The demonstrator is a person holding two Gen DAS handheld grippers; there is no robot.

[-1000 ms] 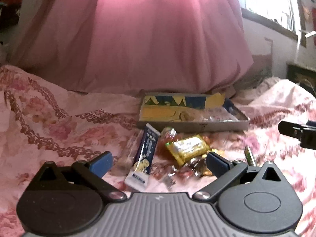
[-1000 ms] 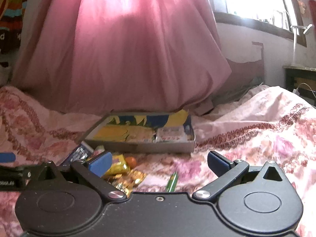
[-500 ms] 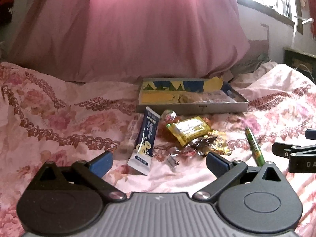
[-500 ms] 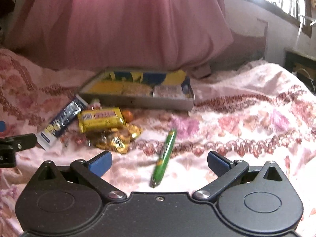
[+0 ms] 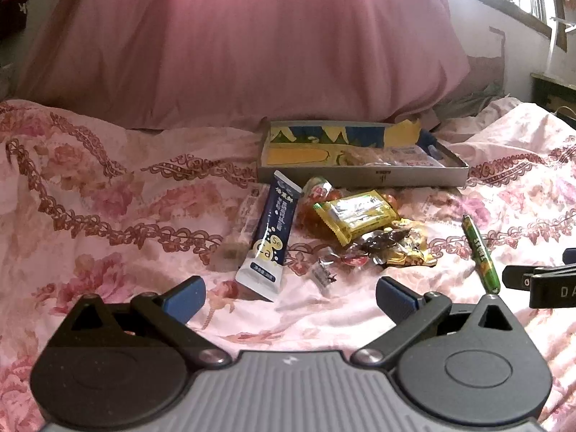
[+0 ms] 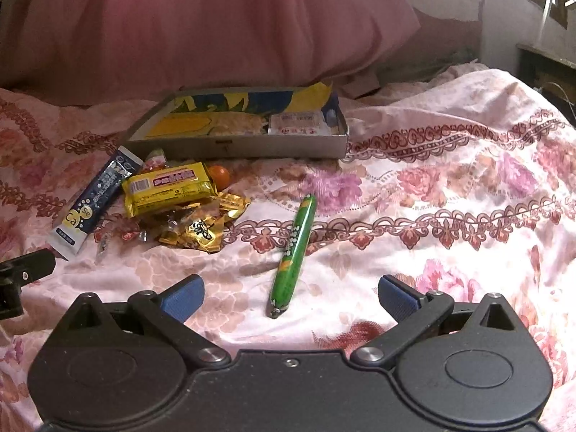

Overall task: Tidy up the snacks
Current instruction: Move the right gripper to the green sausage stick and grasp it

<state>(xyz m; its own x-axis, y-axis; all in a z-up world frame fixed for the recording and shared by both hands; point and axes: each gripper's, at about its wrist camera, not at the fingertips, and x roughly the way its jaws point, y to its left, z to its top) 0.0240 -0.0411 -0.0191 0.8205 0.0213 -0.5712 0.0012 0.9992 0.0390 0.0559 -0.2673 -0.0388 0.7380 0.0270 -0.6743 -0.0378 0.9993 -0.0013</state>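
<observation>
A pink floral bedspread [image 6: 450, 187] is lying under everything, with a draped pink curtain [image 5: 270, 43] hanging behind it. A shallow grey cardboard box with a blue-and-yellow printed lining [image 6: 237, 145] is sitting at the far side, already holding a few wrapped snacks. Just in front of it a loose pile is resting on the cloth — a dark blue stick sachet with yellow bubbles [image 5: 271, 241], a yellow foil snack packet [image 6: 167, 187] and crumpled gold foil wrappers [image 6: 199, 226] touching it. A slim green snack stick [image 6: 293, 252] is lying apart, to the right of the pile. The right gripper [image 6: 289, 297] is hovering spread wide around the stick's near end, gripping nothing; the left gripper [image 5: 289, 297] is also gaping empty — near the sachet.
</observation>
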